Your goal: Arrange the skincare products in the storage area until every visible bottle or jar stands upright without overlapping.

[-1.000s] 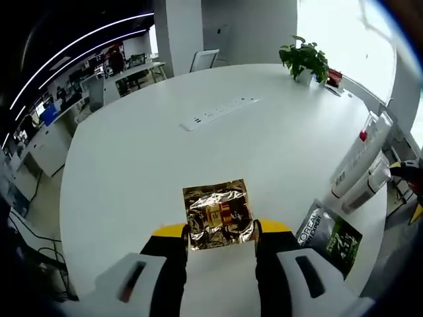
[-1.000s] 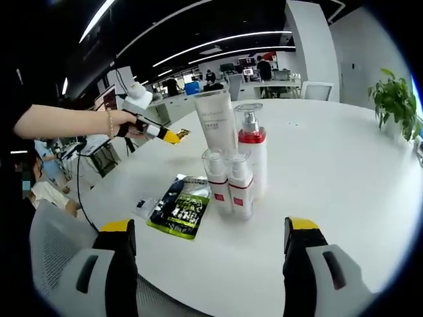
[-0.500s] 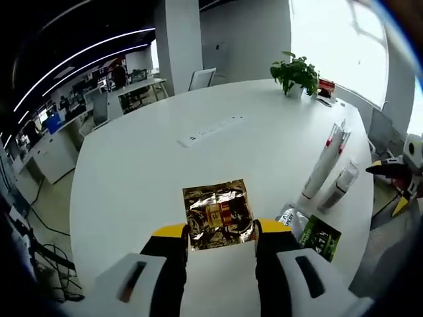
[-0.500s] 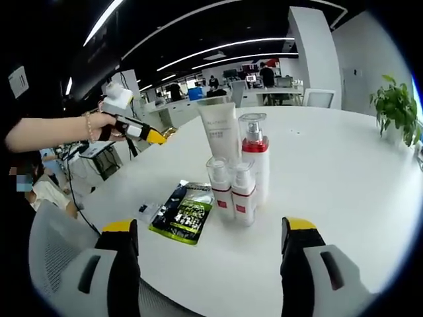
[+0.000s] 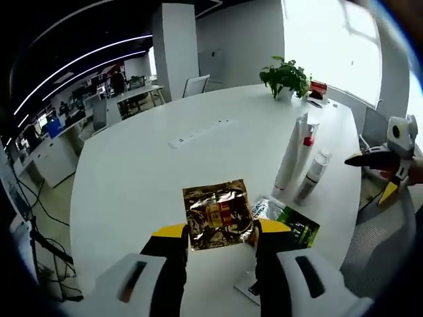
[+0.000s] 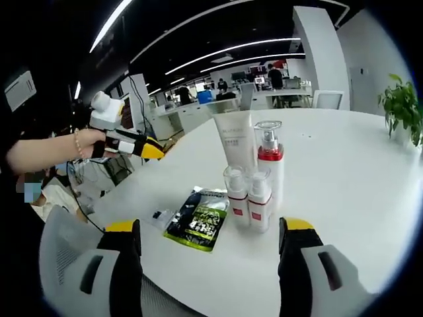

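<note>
A crinkled gold foil sachet is pinched between the jaws of my left gripper, held in the air over the white table. A tall white tube, a pump bottle with a red collar and two small clear-capped bottles stand upright in a tight cluster. A green and black sachet lies flat beside them. My right gripper is open, low at the table's edge, short of the sachet. The left gripper hangs raised at the left, off the table's edge.
A small flat packet lies next to the green sachet. A potted plant and a power strip sit further across the table. A mesh chair back stands below the table edge. Office desks fill the background.
The left gripper has swung round with the gold sachet still in it, so the bottles and green sachet come further into its view. The right gripper has edged slightly closer to the bottles.
</note>
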The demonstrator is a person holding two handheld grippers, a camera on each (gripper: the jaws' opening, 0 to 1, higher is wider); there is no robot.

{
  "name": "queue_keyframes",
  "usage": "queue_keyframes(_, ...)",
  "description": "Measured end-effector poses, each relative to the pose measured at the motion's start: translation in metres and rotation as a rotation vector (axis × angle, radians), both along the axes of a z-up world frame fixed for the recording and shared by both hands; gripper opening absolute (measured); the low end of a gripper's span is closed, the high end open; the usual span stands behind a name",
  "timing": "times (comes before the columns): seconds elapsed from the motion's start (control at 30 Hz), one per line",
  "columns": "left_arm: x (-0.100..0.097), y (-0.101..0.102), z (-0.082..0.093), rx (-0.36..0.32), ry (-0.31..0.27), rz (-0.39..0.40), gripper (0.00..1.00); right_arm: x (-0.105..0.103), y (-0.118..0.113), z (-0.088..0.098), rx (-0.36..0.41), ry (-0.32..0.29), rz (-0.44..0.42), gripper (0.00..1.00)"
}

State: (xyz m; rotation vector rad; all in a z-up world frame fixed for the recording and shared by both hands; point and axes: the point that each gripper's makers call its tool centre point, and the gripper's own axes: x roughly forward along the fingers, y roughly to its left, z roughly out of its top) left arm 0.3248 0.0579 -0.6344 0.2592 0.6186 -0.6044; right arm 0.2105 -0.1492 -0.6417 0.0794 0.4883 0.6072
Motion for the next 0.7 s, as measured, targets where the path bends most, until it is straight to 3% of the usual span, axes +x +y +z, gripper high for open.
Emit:
queue_keyframes(0.23,-0.023,-0.008,0.006,-0.036,-0.005,0.003,0.42,0.001,0.021,0.019,0.039,-0.031,0.055,0.76)
queue_keyframes(0.47,-0.054,-0.022,-0.007,-0.025,0.022,-0.032,0.42,0.005,0.039,0.026,0.064,-0.045,0.094,0.71)
queue_keyframes(0.7,-0.071,-0.035,-0.002,-0.043,0.024,-0.063,0.42,0.008,0.059,0.027,0.088,-0.044,0.148,0.53)
